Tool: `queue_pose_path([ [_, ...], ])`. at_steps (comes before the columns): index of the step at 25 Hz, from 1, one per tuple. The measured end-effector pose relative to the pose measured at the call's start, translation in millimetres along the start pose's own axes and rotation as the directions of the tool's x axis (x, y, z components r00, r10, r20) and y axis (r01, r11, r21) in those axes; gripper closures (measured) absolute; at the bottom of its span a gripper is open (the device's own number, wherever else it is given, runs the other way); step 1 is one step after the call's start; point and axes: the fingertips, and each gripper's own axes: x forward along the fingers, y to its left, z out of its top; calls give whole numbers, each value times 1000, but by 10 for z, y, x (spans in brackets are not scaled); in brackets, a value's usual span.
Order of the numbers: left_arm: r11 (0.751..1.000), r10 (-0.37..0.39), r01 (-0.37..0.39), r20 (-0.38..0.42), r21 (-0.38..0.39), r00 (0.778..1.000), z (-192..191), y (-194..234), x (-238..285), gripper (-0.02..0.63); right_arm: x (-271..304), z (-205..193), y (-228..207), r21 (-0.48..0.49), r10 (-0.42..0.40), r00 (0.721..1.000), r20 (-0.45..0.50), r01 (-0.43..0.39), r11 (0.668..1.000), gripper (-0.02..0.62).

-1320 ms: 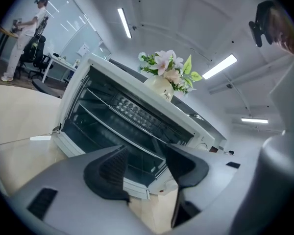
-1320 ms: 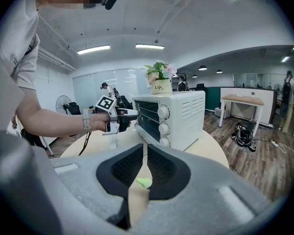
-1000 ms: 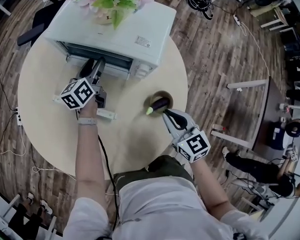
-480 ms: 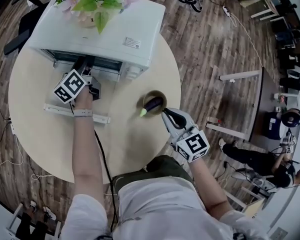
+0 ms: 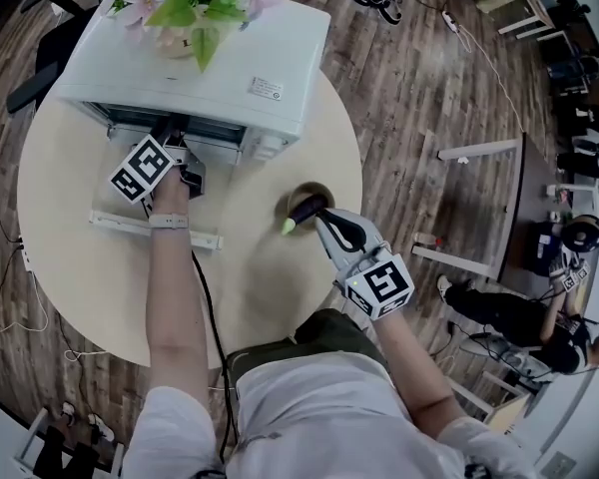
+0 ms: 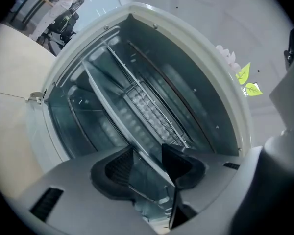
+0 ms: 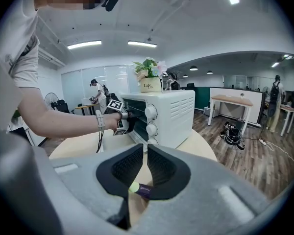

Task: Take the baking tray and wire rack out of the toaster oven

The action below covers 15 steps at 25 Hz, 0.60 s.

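Metal baking tray (image 6: 121,125) rim sits between my left claw's (image 6: 147,150) half-open, just-closing jaws, toaster oven (image 5: 250,58) at eleven o'clock; right claw (image 7: 145,147) empty, barely open.

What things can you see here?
Table: one, beige, under everything.
Toaster oven: one, white, on table, door open.
Flower pot: one, pink blooms, on the oven.
Baking tray: one, silver, inside oven.
Wire rack: one, silver, inside oven.
Eggplant: one, purple, in bowl.
Bowl: one, brown, beside oven.
Left tool: one, grey, at oven mouth, jaws just been closing, tray edge between them.
Right tool: one, grey, by eggplant, jaws nearly together, empty.
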Motion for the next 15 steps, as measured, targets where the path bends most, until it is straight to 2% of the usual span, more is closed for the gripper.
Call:
queue_pose_path([
  [3,1000,-1,1,-7,0,1000,-12,2,-53,428,17,12,51,0,7,1000,5,-7,1000,575],
  [15,996,-16,17,8,-82,1000,-105,27,-386,449,8,8,220,-15,37,999,4,-37,999,574],
])
